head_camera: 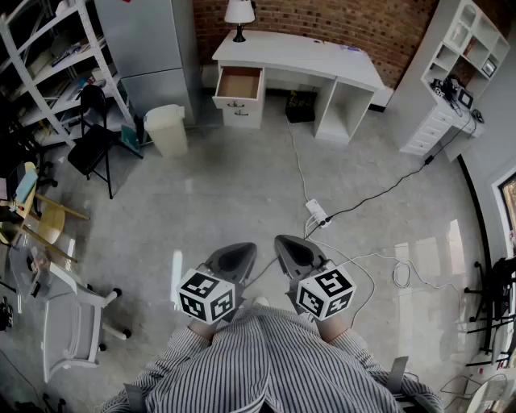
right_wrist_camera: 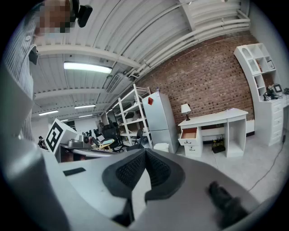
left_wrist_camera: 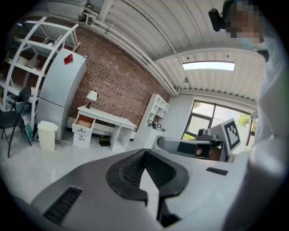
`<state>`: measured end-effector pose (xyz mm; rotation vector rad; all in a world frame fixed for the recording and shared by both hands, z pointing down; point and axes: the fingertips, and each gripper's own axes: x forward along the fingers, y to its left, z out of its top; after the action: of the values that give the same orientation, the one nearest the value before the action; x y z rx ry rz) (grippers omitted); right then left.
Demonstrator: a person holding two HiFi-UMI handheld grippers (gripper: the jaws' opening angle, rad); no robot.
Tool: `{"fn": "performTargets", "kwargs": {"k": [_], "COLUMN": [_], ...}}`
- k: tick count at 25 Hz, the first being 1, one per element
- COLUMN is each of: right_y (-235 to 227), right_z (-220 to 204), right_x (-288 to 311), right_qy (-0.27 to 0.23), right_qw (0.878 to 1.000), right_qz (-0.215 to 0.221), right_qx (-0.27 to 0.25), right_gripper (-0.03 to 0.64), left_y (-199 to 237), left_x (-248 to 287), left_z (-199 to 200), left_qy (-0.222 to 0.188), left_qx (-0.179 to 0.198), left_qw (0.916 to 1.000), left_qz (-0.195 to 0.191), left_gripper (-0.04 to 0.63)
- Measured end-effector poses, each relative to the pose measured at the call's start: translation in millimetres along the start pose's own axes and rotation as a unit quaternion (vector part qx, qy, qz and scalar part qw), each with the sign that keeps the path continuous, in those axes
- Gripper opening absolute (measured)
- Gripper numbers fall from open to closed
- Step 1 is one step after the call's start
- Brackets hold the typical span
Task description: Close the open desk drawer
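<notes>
You're holding both grippers low in front of your striped shirt [head_camera: 266, 363], side by side with a gap between them, both pointing toward 12 o'clock. Your left gripper [head_camera: 234, 256] has its dark ribbed pads brought together at the tips, with nothing between them. Your right gripper [head_camera: 294, 250] is the same, pads meeting at the tips and empty.

The white wooden desk [head_camera: 298, 56] stands against the red brick wall [head_camera: 379, 24] at 12 o'clock, well apart from you across the pale grey floor [head_camera: 234, 193]. Its top drawer with the brown wooden interior [head_camera: 239, 83] sits at the desk's left end, slightly toward 11 o'clock, and is pulled out so you can see down into it. The drawer below it is flush with the front. A small table lamp with a white shade [head_camera: 239, 14] stands on the desktop above the open drawer.

At 11 o'clock, left of the desk, a cream plastic waste bin [head_camera: 166, 129] stands near a black folding chair [head_camera: 93, 137]. A white power strip [head_camera: 317, 213] lies on the floor at 1 o'clock, between you and the desk.
</notes>
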<state>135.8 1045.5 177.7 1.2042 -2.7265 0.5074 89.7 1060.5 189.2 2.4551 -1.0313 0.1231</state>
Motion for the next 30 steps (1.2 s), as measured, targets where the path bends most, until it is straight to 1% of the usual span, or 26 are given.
{"fn": "performTargets", "kwargs": {"k": [3,7,11,13,16,18,22,26,30], "right_y": [-1,-3,-4,-8,-9,-7,-18,-40,-50], "right_z": [0,3,0,-1,2,3,-4,-6,-7], "right_x": [-1,-2,0,2,6,9,12,8,9], "right_qy": [0.001,-0.001,0.001,0.003,0.000,0.000,0.015,0.020,0.021], "right_qw": [1.000,1.000,1.000,1.000,0.999,0.999,0.999,0.999,0.999], "right_qz": [0.000,0.007,0.012,0.006,-0.001,0.003,0.010,0.007,0.019], "right_qx": [0.000,-0.010,-0.013,-0.014,-0.037,-0.039,-0.041,-0.033,-0.023], "right_gripper": [0.017,0.017,0.017,0.017,0.017,0.017,0.018,0.018,0.017], "left_y": [-2,-1,-1,-1,6,13,18,18,18], "left_x": [3,9,17,22,29,33,44,58,64], "left_z": [-4,-2,-2,-2,-1,4,4,-9,-9], "left_qy": [0.009,0.009,0.007,0.013,0.031,0.029,0.002,0.007,-0.002], "left_qx": [-0.012,-0.005,-0.010,-0.004,0.014,0.018,-0.010,-0.028,-0.047], "left_qw": [0.9999,0.9999,0.9999,0.9999,0.9994,0.9994,0.9993,0.9985,0.9974], "left_qz": [-0.002,0.001,0.000,-0.002,0.002,0.011,0.035,0.048,0.054], "left_gripper": [0.012,0.012,0.012,0.012,0.012,0.012,0.012,0.012,0.012]}}
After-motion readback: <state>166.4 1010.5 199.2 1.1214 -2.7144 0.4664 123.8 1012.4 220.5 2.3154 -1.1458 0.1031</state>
